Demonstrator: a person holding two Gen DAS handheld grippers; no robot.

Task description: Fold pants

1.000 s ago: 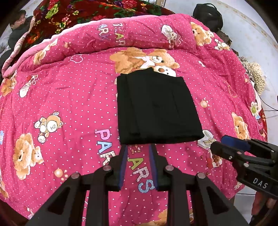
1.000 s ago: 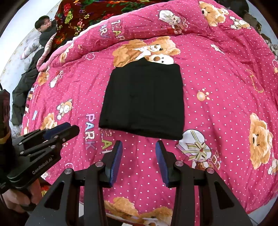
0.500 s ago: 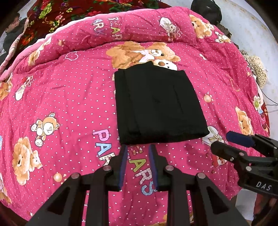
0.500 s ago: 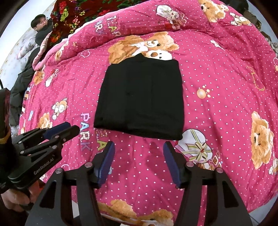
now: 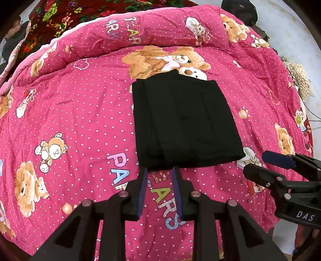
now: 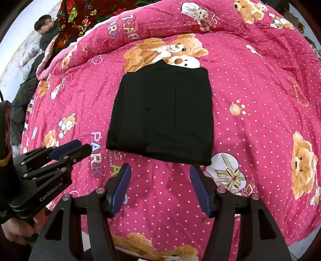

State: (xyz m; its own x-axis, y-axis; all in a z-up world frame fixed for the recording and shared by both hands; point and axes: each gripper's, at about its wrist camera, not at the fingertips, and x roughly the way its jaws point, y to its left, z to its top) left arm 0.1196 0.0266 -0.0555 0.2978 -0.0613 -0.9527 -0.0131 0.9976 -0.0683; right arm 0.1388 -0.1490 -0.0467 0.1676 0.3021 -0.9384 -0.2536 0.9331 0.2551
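Observation:
The black pants [image 5: 184, 122] lie folded into a flat rectangle in the middle of the pink bear-print quilt [image 5: 70, 112]; they also show in the right wrist view [image 6: 162, 114]. My left gripper [image 5: 159, 170] is open with a narrow gap and empty, its tips just short of the pants' near left edge. My right gripper [image 6: 159, 169] is open wide and empty, just short of the pants' near edge. Each gripper shows in the other's view: the right one [image 5: 260, 164] at the right, the left one [image 6: 80, 147] at the left.
The quilt [image 6: 250, 100] covers a bed with a raised fold at the far end. A red floral blanket [image 6: 80, 16] and a seated person [image 6: 45, 30] are at the far left. A dark bag [image 5: 238, 10] lies beyond the bed.
My right gripper has opened much wider. Both grippers have moved a little closer to the pants' near edge. The pants have not moved.

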